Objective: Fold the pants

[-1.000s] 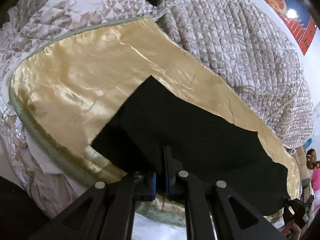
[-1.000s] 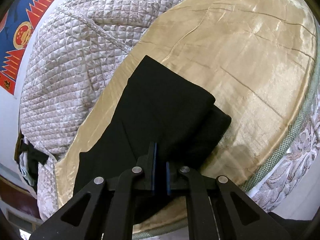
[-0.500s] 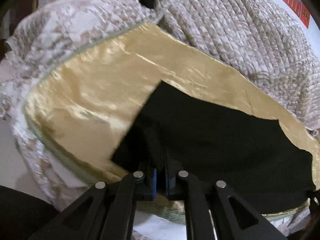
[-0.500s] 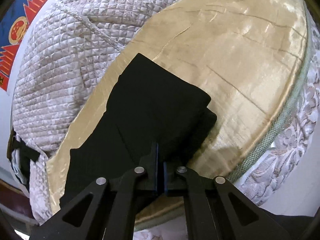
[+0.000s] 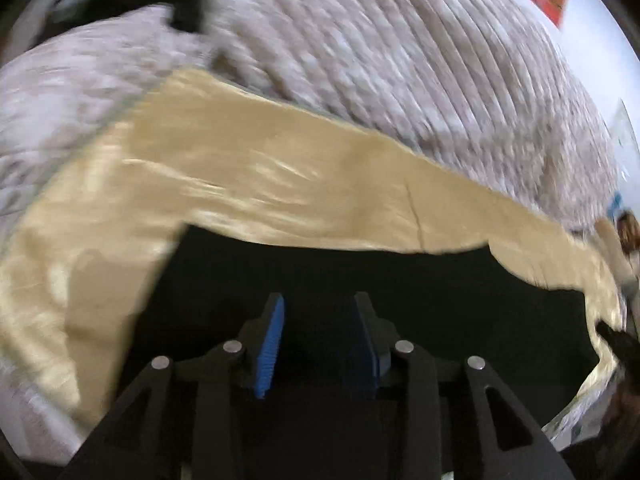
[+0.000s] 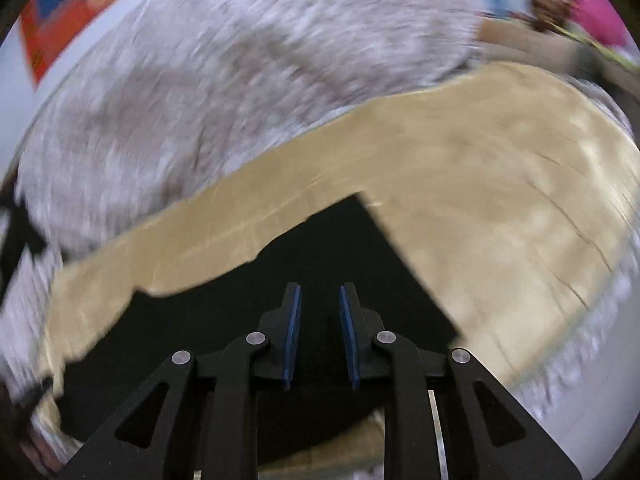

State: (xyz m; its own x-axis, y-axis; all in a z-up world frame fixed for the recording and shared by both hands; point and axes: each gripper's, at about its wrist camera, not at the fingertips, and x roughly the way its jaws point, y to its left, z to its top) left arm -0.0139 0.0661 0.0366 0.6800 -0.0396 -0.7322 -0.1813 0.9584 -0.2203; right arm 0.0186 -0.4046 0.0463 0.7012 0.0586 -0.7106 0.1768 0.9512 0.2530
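The black pants [image 5: 420,296] lie flat on a gold satin cloth [image 5: 248,168] over the bed. In the left wrist view my left gripper [image 5: 319,308] is open, its blue-padded fingers spread just above the black fabric. In the right wrist view the pants [image 6: 328,256] show a squared corner pointing away, and my right gripper [image 6: 319,300] is open over them, holding nothing. Both views are blurred by motion.
A quilted beige bedspread [image 5: 400,52] rises behind the gold cloth [image 6: 500,184]. A red and blue wall hanging [image 6: 72,12] is at the upper left. A person in pink [image 6: 600,12] is at the far upper right. The bed edge runs along the right.
Both grippers were shut on the pants' near edge and have now opened and let go. Both cameras have swung quickly and sit lower over the fabric.
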